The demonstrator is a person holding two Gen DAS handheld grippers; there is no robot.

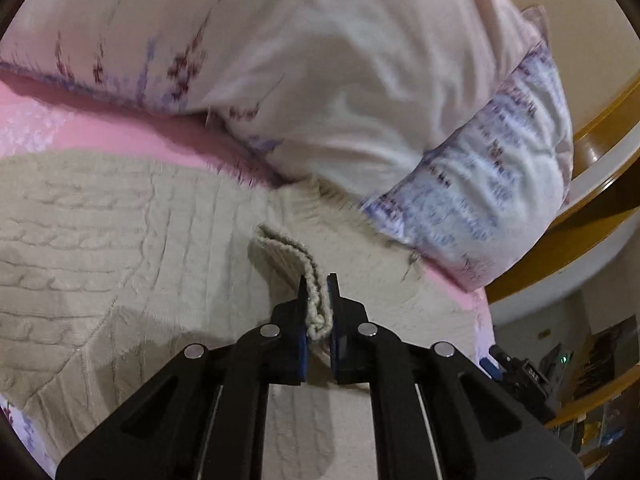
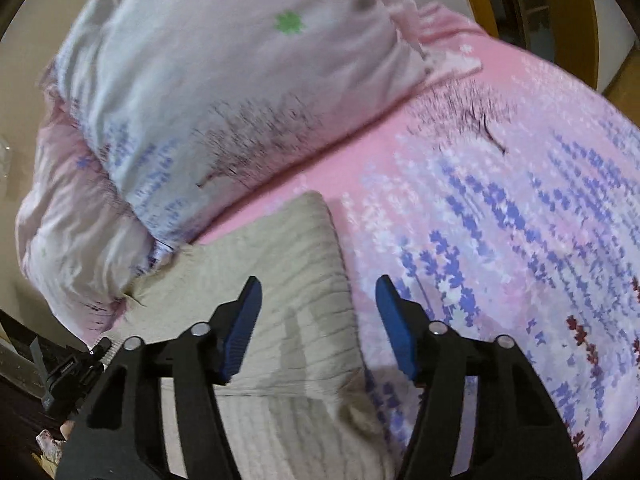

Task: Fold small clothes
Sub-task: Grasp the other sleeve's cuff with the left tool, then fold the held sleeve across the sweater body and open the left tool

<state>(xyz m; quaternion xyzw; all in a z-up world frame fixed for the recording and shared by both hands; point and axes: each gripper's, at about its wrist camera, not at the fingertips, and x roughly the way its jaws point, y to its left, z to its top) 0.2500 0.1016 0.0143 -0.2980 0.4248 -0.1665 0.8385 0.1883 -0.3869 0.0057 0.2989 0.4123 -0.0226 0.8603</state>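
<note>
Right gripper (image 2: 318,320) fingers apart, empty — over beige sweater (image 2: 280,280) edge, pink bedsheet (image 2: 500,220).

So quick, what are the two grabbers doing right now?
Left gripper: shut on a ribbed edge of the beige sweater.
Right gripper: open, holding nothing.

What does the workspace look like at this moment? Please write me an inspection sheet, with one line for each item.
Surface: bed with a pink floral sheet, mostly bare on one side.
Job's things: beige knit sweater lying on the sheet, partly folded; one ribbed edge is lifted.
Clutter: pillow in a floral case at the head of the bed, touching the sweater's far edge.
Grippers: left gripper shut on the sweater's ribbed edge; right gripper open above the sweater's edge, nothing between its pads.
Cables: nothing seen.
Surroundings: wooden bed frame and, beyond it, shelves too blurred to read.
</note>
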